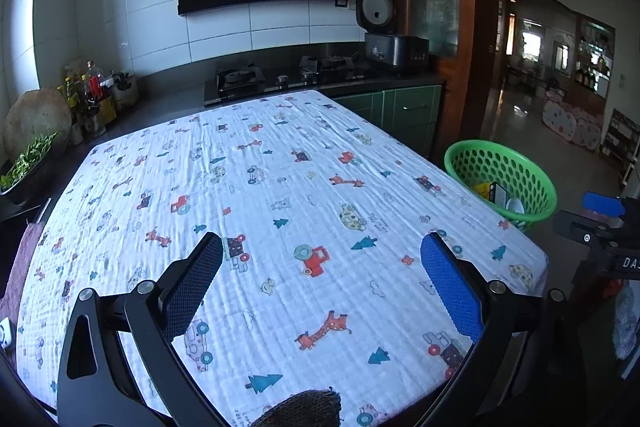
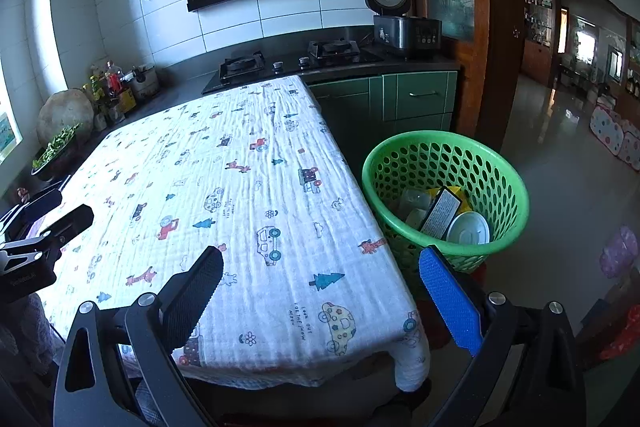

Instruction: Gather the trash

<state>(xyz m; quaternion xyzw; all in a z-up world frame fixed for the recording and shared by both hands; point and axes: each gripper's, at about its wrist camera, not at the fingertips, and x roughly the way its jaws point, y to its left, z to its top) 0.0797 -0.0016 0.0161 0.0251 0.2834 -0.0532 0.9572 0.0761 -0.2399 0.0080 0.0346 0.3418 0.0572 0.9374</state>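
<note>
A green perforated basket (image 2: 440, 163) stands on the floor off the table's right side; it also shows in the left wrist view (image 1: 500, 163). Inside it lie a dark printed packet (image 2: 440, 213), a white round lid (image 2: 469, 228), a yellow wrapper (image 2: 460, 195) and a clear cup (image 2: 412, 201). My left gripper (image 1: 322, 247) is open and empty above the table's near part. My right gripper (image 2: 322, 261) is open and empty over the table's near right corner, left of the basket. The table wears a white cloth (image 1: 260, 195) with cartoon prints; I see no trash on it.
A dark counter behind the table carries a gas hob (image 2: 296, 61), a rice cooker (image 2: 404, 27) with lid up, bottles (image 2: 112, 83) and a bowl of greens (image 2: 56, 147). Green cabinets (image 2: 416, 99) stand behind the basket. A doorway (image 2: 568, 67) opens to the right.
</note>
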